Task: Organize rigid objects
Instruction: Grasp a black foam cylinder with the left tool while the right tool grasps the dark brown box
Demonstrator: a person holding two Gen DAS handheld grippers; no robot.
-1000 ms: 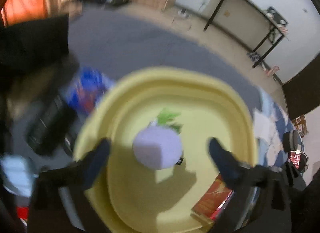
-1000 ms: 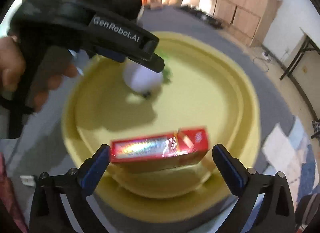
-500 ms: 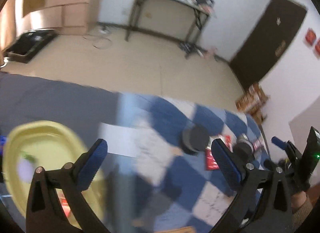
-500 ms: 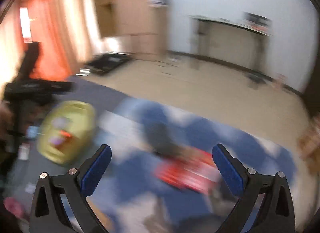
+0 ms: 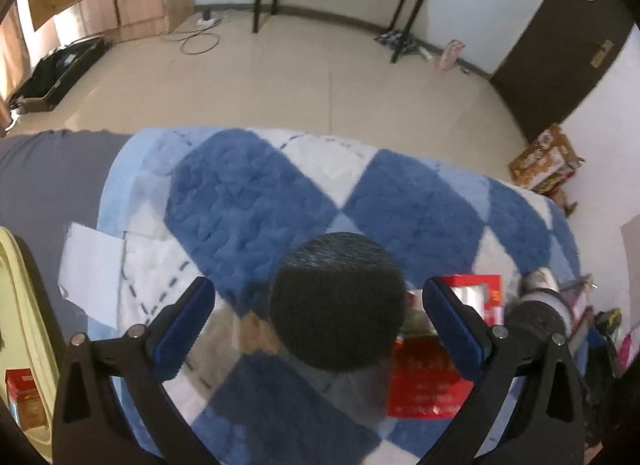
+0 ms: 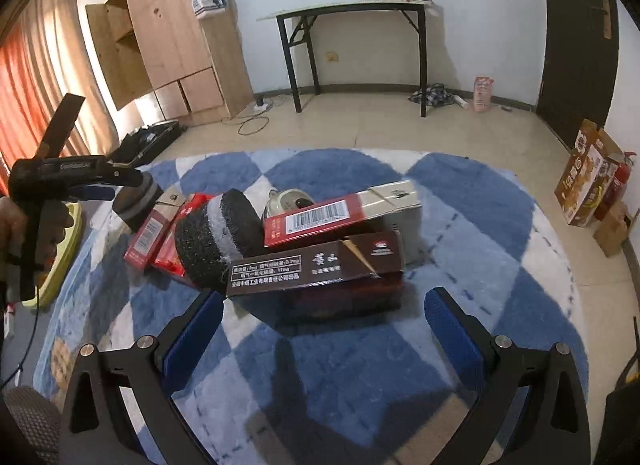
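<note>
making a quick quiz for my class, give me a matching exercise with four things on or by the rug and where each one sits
Things:
1. dark brown box
2. barcode box
3. yellow tub
4. black-and-grey roll

Places:
A. off the rug's left edge
B. nearest the right gripper
C. resting atop the brown box
D. left of the brown box, against it

Pairs: 1-B, 2-C, 3-A, 4-D

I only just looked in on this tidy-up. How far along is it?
Done: a red box lies in the yellow basin at the left edge.
In hand: nothing. The left gripper stands open around a dark round object; the right gripper stands open before the dark brown box.
Left: that box, the red barcode box above it, and the flat red packs on the rug.
</note>
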